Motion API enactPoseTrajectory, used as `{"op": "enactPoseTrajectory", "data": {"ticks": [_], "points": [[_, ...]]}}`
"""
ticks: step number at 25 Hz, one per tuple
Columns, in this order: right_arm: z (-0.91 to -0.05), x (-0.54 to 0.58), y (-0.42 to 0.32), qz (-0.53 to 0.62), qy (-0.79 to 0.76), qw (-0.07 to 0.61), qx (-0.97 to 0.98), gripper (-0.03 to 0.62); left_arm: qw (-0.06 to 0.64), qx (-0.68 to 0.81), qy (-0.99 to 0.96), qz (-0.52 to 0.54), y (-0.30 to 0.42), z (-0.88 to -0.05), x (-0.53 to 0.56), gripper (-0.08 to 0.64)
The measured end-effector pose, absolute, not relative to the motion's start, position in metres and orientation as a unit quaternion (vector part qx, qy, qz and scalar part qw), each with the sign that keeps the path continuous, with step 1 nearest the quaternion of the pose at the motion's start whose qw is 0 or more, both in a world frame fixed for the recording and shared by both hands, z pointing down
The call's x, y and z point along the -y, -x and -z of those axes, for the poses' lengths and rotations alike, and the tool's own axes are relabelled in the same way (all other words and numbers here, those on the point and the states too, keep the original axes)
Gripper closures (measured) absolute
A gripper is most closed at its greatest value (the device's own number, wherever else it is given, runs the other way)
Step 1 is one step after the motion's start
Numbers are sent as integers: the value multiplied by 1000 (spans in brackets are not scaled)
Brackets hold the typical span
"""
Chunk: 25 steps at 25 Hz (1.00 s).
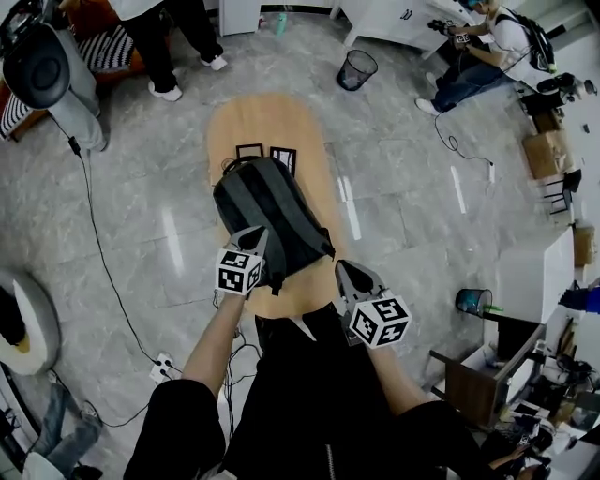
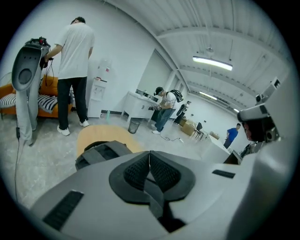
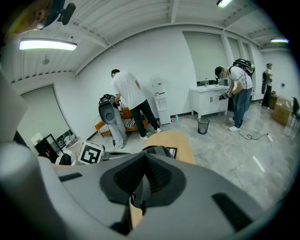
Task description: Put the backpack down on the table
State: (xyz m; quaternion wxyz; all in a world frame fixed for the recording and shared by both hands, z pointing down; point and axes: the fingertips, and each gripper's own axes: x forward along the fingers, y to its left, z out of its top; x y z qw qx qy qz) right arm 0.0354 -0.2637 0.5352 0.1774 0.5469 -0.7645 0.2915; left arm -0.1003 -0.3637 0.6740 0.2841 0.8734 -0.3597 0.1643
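Observation:
A grey and black backpack lies on the oval wooden table, straps toward me. My left gripper hovers over the bag's near left corner. In the left gripper view its pads meet with nothing between them, and the backpack rests on the table beyond. My right gripper is off the bag's near right corner, over the table's near end. In the right gripper view its jaws are closed and empty, with the backpack ahead.
Two black-framed marker cards lie on the table beyond the bag. A wire bin stands on the floor past the table. People stand at the far left and at a white desk. A cable runs along the floor on the left.

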Motion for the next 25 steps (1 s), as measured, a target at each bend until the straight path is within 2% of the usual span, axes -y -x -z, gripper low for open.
{"op": "enactPoseTrajectory", "data": {"ticks": [13, 25], "points": [[-515, 315, -13, -248, -518, 129, 808, 583, 247, 419, -862, -145, 106, -590, 350, 545], [-509, 320, -22, -239, -529, 92, 809, 583, 220, 434, -863, -135, 92, -553, 331, 545]]}}
